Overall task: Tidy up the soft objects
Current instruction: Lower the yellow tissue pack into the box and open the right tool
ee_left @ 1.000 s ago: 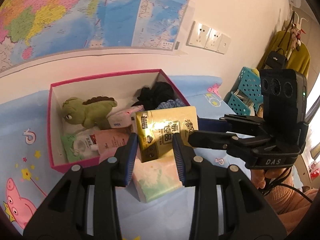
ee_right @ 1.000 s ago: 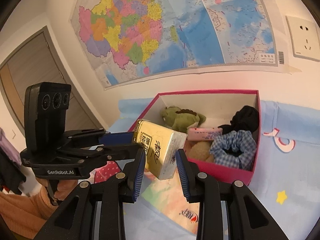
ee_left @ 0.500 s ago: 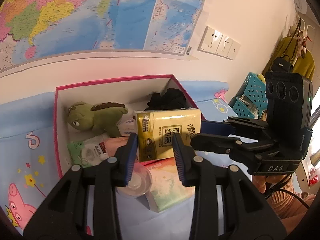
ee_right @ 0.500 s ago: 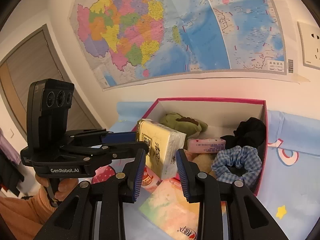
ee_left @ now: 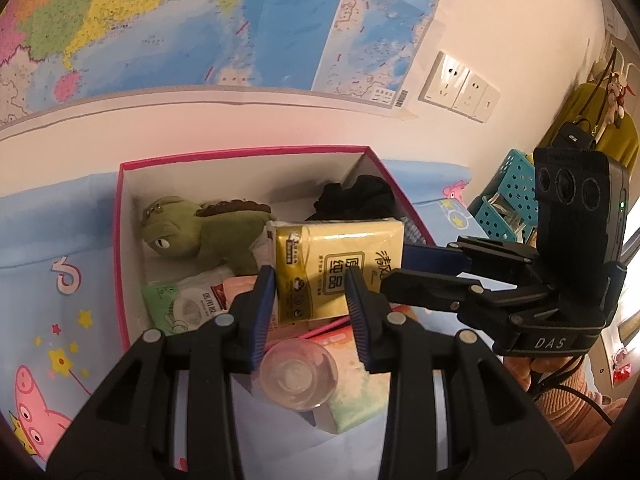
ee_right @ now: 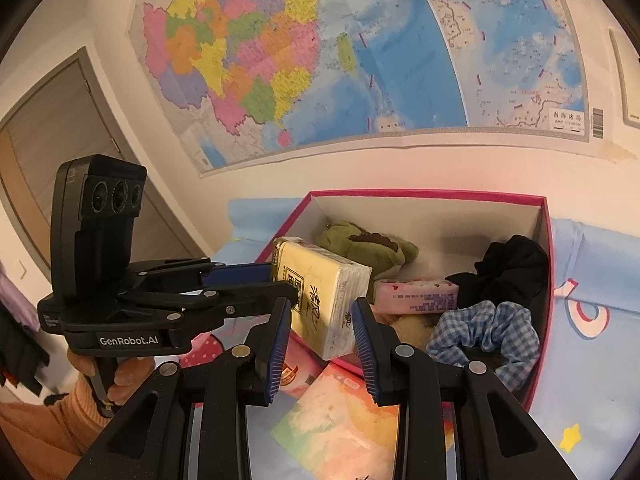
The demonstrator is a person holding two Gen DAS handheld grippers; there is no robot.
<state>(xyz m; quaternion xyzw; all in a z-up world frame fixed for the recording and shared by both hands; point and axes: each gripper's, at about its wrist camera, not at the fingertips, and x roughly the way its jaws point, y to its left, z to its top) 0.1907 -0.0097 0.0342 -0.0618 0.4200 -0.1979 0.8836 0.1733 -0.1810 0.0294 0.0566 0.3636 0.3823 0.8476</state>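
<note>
A yellow tissue pack point(ee_left: 340, 268) point(ee_right: 320, 292) hangs over the near rim of the pink box point(ee_left: 240, 152) point(ee_right: 440, 193), held from both ends. My left gripper point(ee_left: 310, 292) point(ee_right: 280, 284) is shut on its left end. On its right end my right gripper point(ee_right: 320, 320) point(ee_left: 396, 268) is shut. Inside the box lie a green plush dinosaur point(ee_left: 192, 232) point(ee_right: 368, 244), a black scrunchie point(ee_left: 360, 200) point(ee_right: 512, 268), a blue checked scrunchie point(ee_right: 488, 328), a pink tissue pack point(ee_right: 416, 296) and a green wipes pack point(ee_left: 180, 300).
A clear plastic cup point(ee_left: 298, 380) and a pastel tissue pack point(ee_left: 360, 400) point(ee_right: 352, 420) lie on the blue cartoon sheet point(ee_left: 48, 248) just in front of the box. The wall with maps stands right behind it. Teal baskets point(ee_left: 504, 200) stand at the far right.
Both grippers have carried the yellow pack forward together, from above the pastel pack to over the box's near rim. The box looks closer, and the clear cup has come into view.
</note>
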